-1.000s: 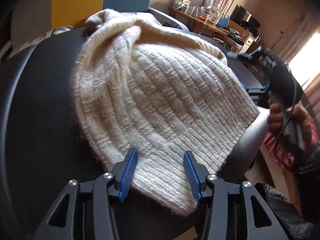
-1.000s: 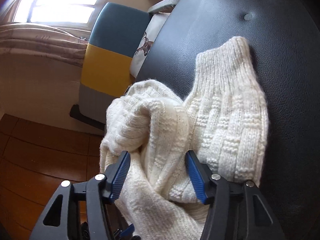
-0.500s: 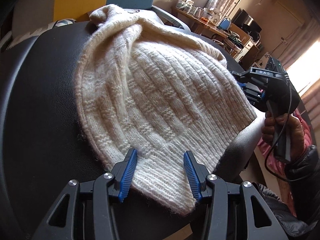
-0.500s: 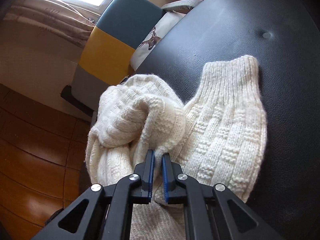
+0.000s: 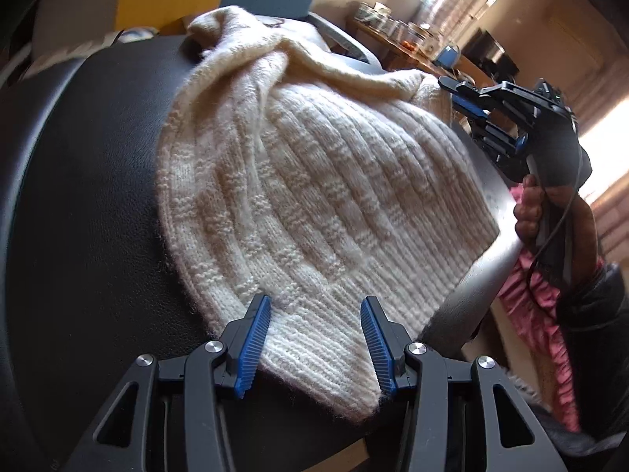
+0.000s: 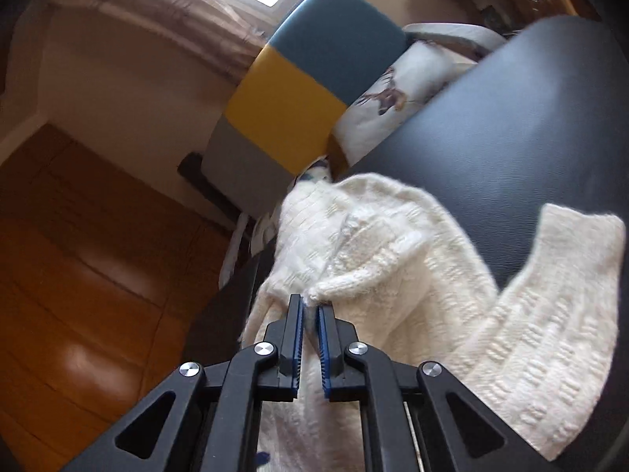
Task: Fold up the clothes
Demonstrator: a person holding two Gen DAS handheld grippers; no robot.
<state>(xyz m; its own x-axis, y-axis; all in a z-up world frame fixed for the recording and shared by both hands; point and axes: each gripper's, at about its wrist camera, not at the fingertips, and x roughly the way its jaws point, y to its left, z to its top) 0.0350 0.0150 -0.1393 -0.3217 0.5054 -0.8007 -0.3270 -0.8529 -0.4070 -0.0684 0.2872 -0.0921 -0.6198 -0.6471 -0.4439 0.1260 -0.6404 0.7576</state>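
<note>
A cream knitted sweater lies spread on a black leather seat. My left gripper straddles its ribbed hem at the near edge. Its jaws are closing with the hem between them, and the pads stand apart from the knit. My right gripper is shut on a bunched fold of the sweater and holds it raised off the seat's edge. A sleeve with a ribbed cuff trails over the seat. In the left wrist view the right gripper pinches the sweater's far right side, gripped by a hand.
A chair with a blue, yellow and grey back and a printed cushion stands past the seat. Wooden floor lies below on the left. A cluttered table stands against the far wall. Pink cloth hangs by the person's arm.
My right gripper went from open around the sweater's bunched fold to shut on it, then rolled and lifted it up. The left gripper stayed at the hem, its jaws slightly narrower.
</note>
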